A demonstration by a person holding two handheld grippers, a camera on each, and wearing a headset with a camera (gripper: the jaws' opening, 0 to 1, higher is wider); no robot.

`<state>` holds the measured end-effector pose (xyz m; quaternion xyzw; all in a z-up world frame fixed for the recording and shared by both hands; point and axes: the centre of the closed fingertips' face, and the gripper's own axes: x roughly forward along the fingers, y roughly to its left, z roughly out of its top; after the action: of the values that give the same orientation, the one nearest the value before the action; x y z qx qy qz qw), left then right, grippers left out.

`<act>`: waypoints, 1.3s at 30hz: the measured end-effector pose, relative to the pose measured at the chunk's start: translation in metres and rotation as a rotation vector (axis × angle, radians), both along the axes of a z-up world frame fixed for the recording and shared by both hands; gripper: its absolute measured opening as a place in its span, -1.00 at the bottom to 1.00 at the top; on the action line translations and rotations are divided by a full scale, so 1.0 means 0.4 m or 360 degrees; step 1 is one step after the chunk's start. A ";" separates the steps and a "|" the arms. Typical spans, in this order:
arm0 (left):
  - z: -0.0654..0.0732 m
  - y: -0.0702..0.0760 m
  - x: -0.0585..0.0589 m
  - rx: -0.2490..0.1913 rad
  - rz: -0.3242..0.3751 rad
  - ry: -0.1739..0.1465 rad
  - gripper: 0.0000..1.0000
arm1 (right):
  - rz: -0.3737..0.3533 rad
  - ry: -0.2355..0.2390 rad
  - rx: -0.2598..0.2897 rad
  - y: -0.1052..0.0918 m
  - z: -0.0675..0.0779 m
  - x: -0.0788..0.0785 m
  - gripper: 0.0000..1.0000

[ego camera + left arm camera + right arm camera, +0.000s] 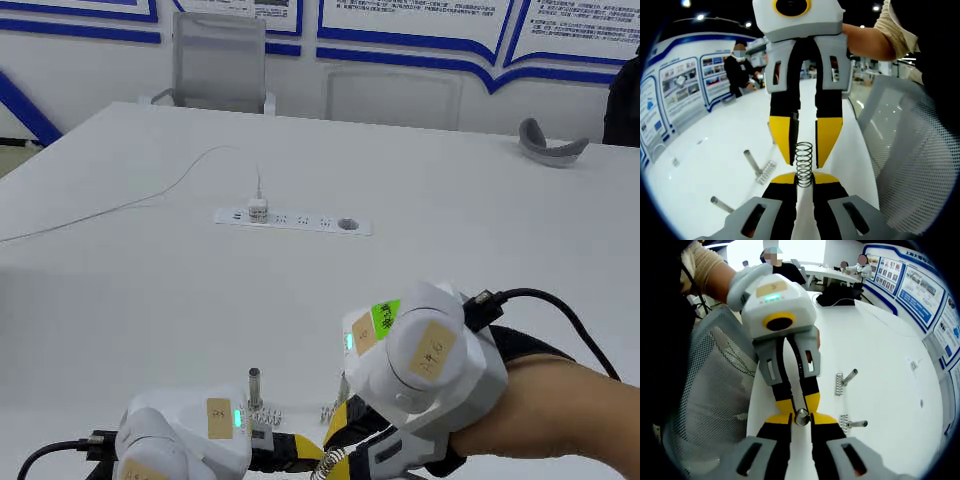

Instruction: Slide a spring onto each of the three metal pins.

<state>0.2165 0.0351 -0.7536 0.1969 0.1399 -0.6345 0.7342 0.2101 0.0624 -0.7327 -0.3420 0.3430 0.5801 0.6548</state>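
A steel spring [803, 159] stands up from between the yellow tips of my left gripper [804, 179], which is shut on its near end. My right gripper [805, 145] comes in from opposite, open, with one yellow finger close on each side of the spring's far half. In the right gripper view the spring [801, 416] appears end-on between my right gripper's [801, 420] tips. Two metal pins stand on the white table, one [850, 374] with a spring [839, 383] at its base, the other [858, 424] likewise with a spring [844, 421]. The head view has a pin [254, 385] just beyond the grippers.
A white power strip [292, 220] with a plugged charger and thin cable lies mid-table. A grey curved object [551, 145] rests at the far right. A mesh chair [910, 165] stands beside the table's near edge. People sit at distant tables.
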 end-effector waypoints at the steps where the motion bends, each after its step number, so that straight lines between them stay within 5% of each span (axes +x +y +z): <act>1: 0.001 0.000 0.000 -0.0002 0.0000 -0.0001 -0.79 | -0.0001 0.0000 0.0002 -0.001 0.000 0.000 -0.70; 18: 0.007 -0.006 0.005 -0.0020 0.0019 0.0015 -0.75 | -0.0020 -0.0003 -0.0002 -0.005 -0.003 0.007 -0.75; 39: 0.020 0.029 0.028 -0.0107 0.0175 0.0133 -0.24 | -0.0116 -0.0021 -0.0014 -0.055 0.021 0.031 -0.75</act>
<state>0.2275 0.0468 -0.7455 0.1375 0.1596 -0.6052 0.7677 0.2227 0.0403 -0.7245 -0.3359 0.3535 0.5522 0.6763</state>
